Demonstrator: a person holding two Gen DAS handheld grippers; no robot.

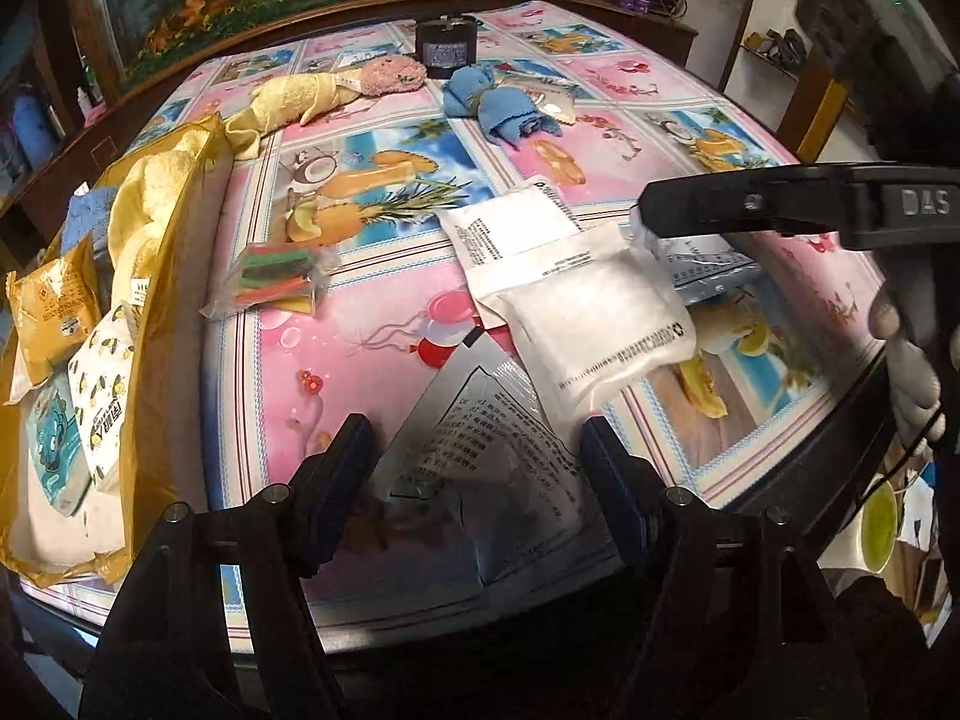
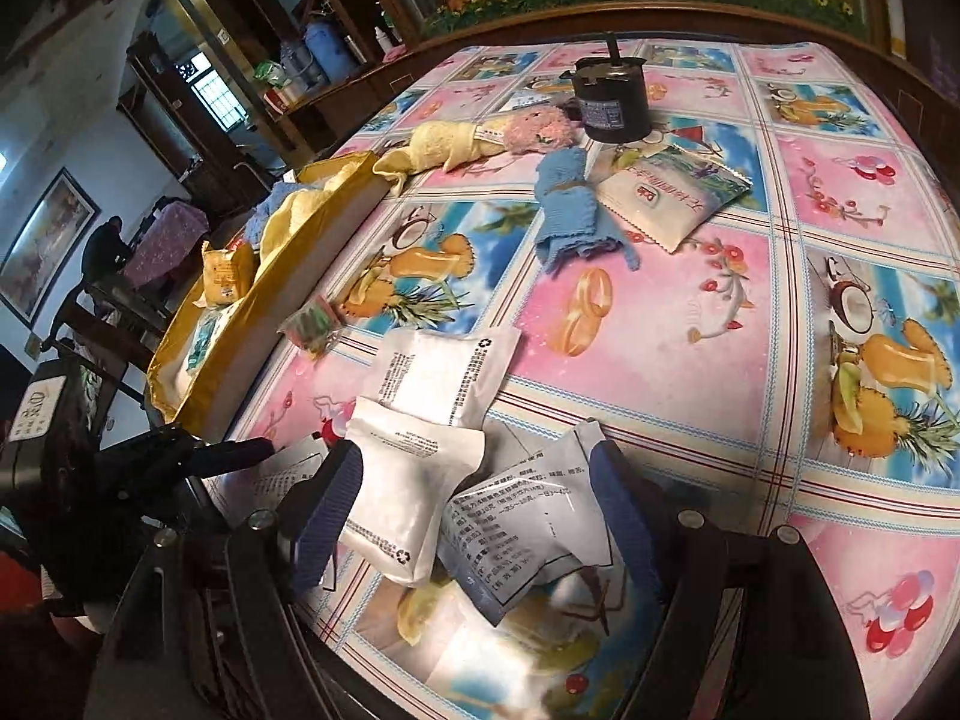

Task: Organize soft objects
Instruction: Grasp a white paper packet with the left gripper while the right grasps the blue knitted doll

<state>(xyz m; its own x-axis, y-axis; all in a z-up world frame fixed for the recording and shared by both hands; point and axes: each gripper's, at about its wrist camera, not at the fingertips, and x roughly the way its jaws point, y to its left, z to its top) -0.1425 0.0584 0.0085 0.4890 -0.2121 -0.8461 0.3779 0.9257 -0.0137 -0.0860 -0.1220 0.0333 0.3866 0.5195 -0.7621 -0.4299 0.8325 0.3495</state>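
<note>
Several soft packets are lying heaped at the near edge of the table [image 1: 600, 138], probably waiting to go into the gold box [image 1: 174, 276] at the far left, where other packets are already sitting. The left gripper [image 1: 474, 462] is tilting down with jaws apart around a printed sachet [image 1: 498, 456], not pressing it. The right gripper [image 2: 474, 516] is angling down likewise, jaws apart over a white pouch [image 2: 408, 504] and another sachet [image 2: 528, 528], gripping neither.

White pouches [image 1: 591, 324] overlapping flat near table's front edge, printed silver packet [image 1: 480, 456] half off the edge, blue cloth roll [image 2: 567, 210] tied mid-table, yellow towel roll [image 2: 444, 144] beside pink fluffy piece [image 2: 537, 126], gold box [image 1: 162, 276] of packets at left
</note>
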